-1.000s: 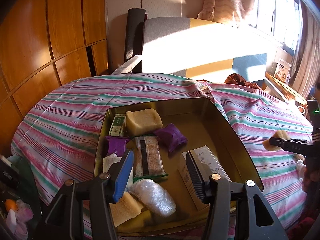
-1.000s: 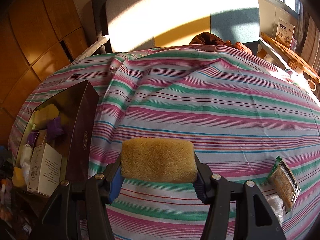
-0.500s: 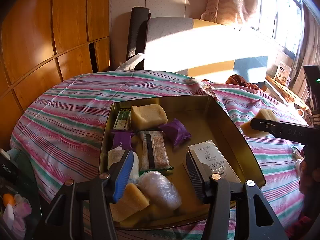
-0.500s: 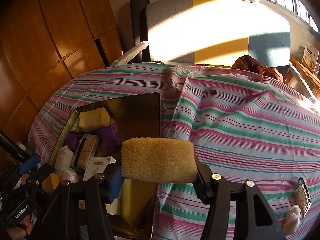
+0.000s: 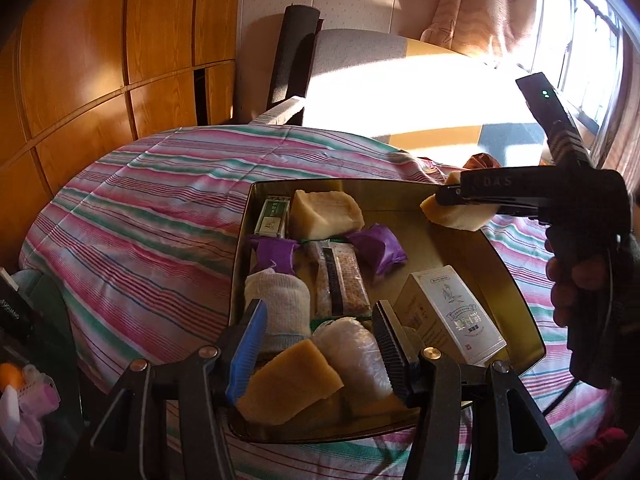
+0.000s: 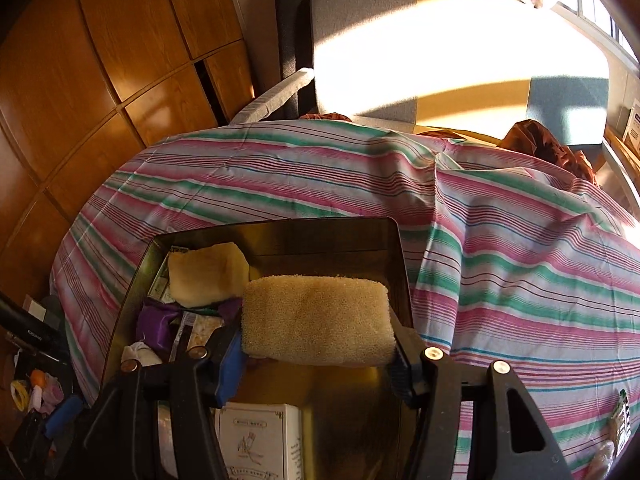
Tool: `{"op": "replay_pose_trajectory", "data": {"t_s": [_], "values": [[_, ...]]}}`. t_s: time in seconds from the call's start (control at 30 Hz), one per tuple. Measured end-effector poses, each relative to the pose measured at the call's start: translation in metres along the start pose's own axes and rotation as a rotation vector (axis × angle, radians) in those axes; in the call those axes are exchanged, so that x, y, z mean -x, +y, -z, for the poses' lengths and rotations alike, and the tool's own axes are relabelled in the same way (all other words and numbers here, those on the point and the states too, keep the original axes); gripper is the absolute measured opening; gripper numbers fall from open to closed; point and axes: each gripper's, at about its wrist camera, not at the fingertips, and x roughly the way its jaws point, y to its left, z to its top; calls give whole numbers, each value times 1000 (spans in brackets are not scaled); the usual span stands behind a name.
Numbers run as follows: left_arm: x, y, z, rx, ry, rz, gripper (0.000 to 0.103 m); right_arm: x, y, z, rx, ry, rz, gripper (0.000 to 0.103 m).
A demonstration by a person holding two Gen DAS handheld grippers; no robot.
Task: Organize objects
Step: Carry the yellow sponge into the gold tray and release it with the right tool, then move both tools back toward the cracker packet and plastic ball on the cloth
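Observation:
A gold metal tin (image 5: 516, 292) lies on the striped bedspread and holds several items: a yellow sponge block (image 5: 326, 214), purple packets (image 5: 378, 248), a snack bar (image 5: 340, 280), a white box (image 5: 452, 316), a white sock roll (image 5: 280, 296) and a wrapped bundle (image 5: 352, 352). My left gripper (image 5: 320, 348) is open over the tin's near end. My right gripper (image 6: 316, 354) is shut on a tan sponge (image 6: 318, 320) and holds it above the tin (image 6: 402, 280). It also shows in the left wrist view (image 5: 444, 200), above the tin's far right corner.
A striped bedspread (image 5: 152, 216) covers the surface. A small packet (image 6: 620, 412) lies on it at the right. A wooden wardrobe (image 5: 100, 60) stands left, a chair (image 6: 360, 40) behind. Clutter (image 5: 24, 380) sits at the left edge.
My right gripper has carried the tan sponge leftward from over the bedspread to above the tin. My left gripper has stayed open over the tin's near end.

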Motion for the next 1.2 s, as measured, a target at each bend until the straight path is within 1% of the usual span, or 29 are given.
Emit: {"op": "replay_pose_trajectory", "data": {"t_s": [0.13,0.17,0.2,0.27,0.33,0.47,0.6,0.7,0.8,0.97,1.1,1.2], "values": [[-3,10,2,21,10,-9,56,-33,14,-11,-5,64,-19,63],[-3,11,3,26,12,-10,56,-41,15,-12,-15,80,-31,65],[-3,13,3,29,12,-10,56,-48,15,-13,-29,99,-55,67],[-3,15,3,32,12,-11,56,-55,14,-15,-60,115,-95,80],[-4,16,3,36,15,-11,57,-52,10,-15,-83,100,-107,82],[-5,15,2,39,16,-1,58,-35,1,-10,-88,66,-111,82],[-3,11,2,35,13,12,67,-10,-13,-1,-108,15,-108,82],[1,5,1,26,2,16,68,10,-26,11,-122,-15,-111,82],[7,-2,-1,6,-8,24,68,30,-38,29,-104,-37,-80,82],[15,-18,-2,-39,-25,36,69,53,-64,64,-74,-32,-17,82],[20,-33,-2,-74,-32,55,71,69,-91,92,-85,-17,25,83],[24,-46,-2,-109,-40,67,71,81,-117,110,-118,-9,55,83]]}}
